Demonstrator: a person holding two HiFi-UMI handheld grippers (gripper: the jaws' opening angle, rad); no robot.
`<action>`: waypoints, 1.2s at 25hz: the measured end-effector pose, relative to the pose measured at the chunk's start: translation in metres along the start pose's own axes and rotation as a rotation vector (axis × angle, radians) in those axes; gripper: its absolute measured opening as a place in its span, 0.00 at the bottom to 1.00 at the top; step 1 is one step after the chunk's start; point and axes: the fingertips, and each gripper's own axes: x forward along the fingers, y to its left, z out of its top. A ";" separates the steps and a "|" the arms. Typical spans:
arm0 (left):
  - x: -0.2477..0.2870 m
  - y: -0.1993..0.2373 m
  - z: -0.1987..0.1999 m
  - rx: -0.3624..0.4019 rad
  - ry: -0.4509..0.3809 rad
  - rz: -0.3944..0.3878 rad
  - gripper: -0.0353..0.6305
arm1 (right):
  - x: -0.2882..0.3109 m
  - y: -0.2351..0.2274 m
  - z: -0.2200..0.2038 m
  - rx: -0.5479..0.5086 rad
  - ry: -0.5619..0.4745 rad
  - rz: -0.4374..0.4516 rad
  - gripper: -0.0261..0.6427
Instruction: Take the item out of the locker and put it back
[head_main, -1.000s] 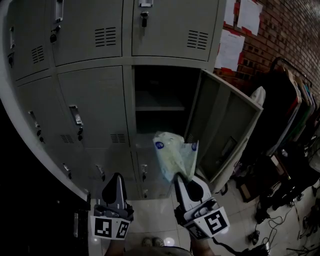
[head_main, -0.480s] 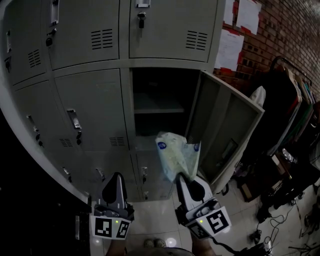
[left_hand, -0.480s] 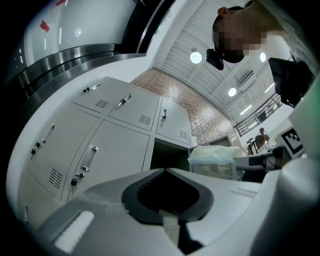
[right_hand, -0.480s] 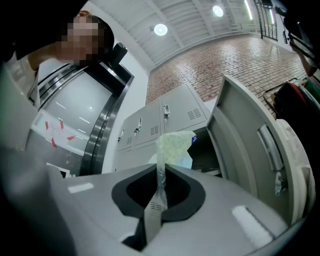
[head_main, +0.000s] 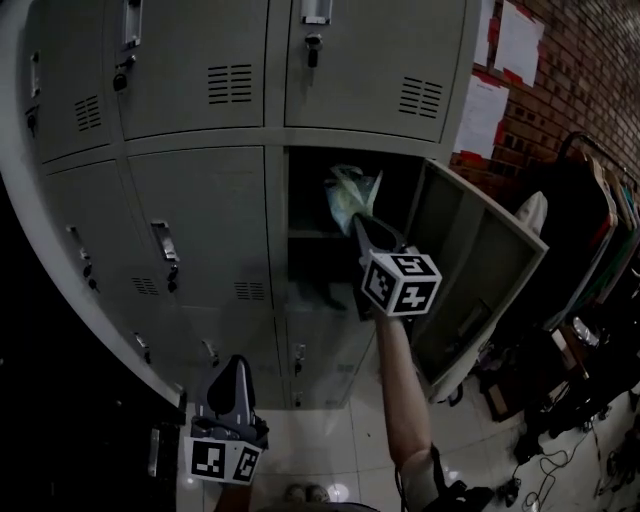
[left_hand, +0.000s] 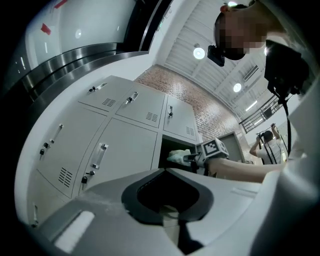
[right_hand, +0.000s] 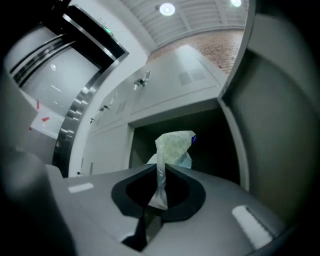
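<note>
Pinching bag (right_hand: 174, 145), R gripper (right_hand: 161, 172) jaws, clear only own view; L gripper (left_hand: 166, 171) closed, empty.

This is a locker room in a workplace building. A wall of grey metal lockers (head_main: 200, 230) with vents and handles fills the view. Beside it there is a brick wall (head_main: 590, 70) with paper notices (head_main: 520, 40), a clothes rack (head_main: 600, 190) with garments, and a tiled floor (head_main: 310, 450). Round lamps (left_hand: 199, 52) hang in a ribbed ceiling.
</note>
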 end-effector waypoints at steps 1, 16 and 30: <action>-0.001 0.005 -0.001 0.005 0.002 0.014 0.06 | 0.017 -0.005 -0.009 -0.013 0.035 -0.004 0.06; 0.007 0.039 -0.005 0.007 0.015 0.099 0.06 | 0.073 -0.034 -0.051 -0.018 0.104 -0.023 0.45; 0.008 0.002 -0.004 0.066 0.046 -0.010 0.06 | -0.176 0.052 -0.018 0.155 -0.210 0.076 0.04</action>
